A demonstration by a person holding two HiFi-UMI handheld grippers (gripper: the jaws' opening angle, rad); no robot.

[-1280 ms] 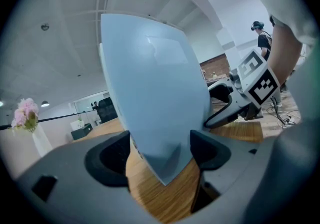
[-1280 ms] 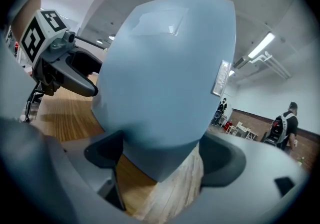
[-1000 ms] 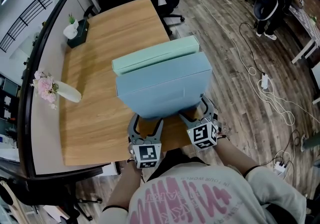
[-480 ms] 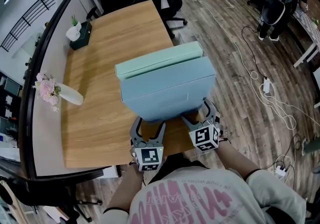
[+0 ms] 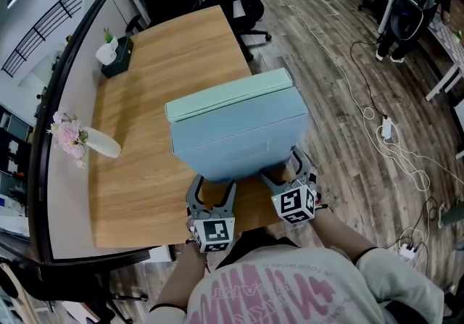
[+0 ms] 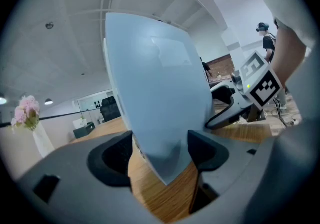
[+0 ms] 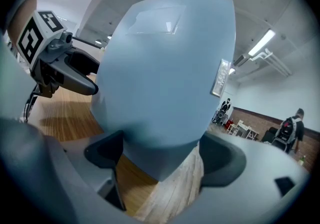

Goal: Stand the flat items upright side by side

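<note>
1. The table [image 5: 145, 170] is a long wooden top. The work sits at its near end, close to the person.
2. The blue box [image 5: 239, 134] is the flat item being handled. It is tipped up on its long side with its broad face towards the person. Both gripper views show its near lower corners clear of the wood. Whether its far edge rests on the table I cannot tell.
3. The green box [image 5: 228, 96] stands on edge just behind the blue one, and only its top strip shows. The pair has hardly shifted against each other since the earlier pictures.
4. The left tongs [image 5: 212, 188] have just been closing further, with the box's left corner between them. Both pads now press on it.
5. The right tongs [image 5: 288, 174] clamp the other lower corner the same way.
6. That firmer left hold suggests the person is securing the box before setting it upright beside the green one, so the placing step looks not yet done.
7. A vase of pink flowers [image 5: 80, 140] lies well apart at the left
</note>
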